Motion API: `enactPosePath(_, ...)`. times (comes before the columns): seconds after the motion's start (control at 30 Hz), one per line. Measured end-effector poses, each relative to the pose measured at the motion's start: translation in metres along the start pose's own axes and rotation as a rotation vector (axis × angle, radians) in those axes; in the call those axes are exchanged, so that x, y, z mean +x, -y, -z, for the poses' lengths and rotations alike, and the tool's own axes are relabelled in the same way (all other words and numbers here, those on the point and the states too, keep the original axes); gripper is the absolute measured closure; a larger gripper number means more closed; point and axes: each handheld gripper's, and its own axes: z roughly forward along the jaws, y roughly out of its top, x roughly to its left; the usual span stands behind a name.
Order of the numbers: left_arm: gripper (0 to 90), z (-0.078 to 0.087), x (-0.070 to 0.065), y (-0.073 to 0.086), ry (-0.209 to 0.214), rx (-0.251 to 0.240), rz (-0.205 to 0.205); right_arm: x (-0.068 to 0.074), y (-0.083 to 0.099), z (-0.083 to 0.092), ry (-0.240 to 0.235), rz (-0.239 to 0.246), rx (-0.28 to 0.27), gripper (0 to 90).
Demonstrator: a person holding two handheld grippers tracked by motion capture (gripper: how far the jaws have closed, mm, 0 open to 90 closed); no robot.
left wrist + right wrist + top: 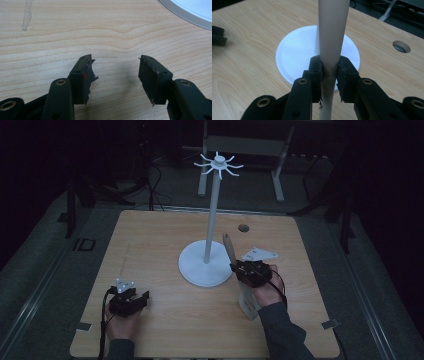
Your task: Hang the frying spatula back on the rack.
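The right hand-held gripper clamps a long spatula at its handle, right of centre in the high view. It looks light, stiff and smooth, so grip mid-handle. The left hand-held gripper stands open, empty.

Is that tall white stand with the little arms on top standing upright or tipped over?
Upright. The white stand rises straight from its round base, which sits flat on the wooden table, hooks at the top.
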Motion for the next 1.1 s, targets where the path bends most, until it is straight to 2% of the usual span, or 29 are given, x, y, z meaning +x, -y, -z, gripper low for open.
enactPosePath(0.23, 45.0, 0.001, 0.001, 0.0, 0.002, -0.005, 0.004, 0.002, -0.008, 0.004, -0.01, 0.005, -0.06, 74.8)
enactPosePath(0.4, 44.9, 0.001, 0.001, 0.0, 0.003, -0.008, 0.006, 0.003, -0.01, 0.002, -0.023, 0.007, -0.075, 74.9)
enactPosePath(0.53, 44.9, 0.001, 0.001, 0.0, 0.002, -0.007, 0.008, 0.002, -0.011, 0.004, -0.035, -0.002, -0.121, 74.9)
enactPosePath(0.67, 44.9, 0.001, 0.001, 0.0, 0.001, -0.006, 0.007, 0.002, -0.013, 0.005, -0.041, -0.004, -0.133, 74.9)
enactPosePath(1.1, 44.9, 0.002, 0.002, 0.0, 0.002, -0.007, 0.01, -0.001, -0.021, 0.012, -0.022, -0.003, -0.192, 74.9)
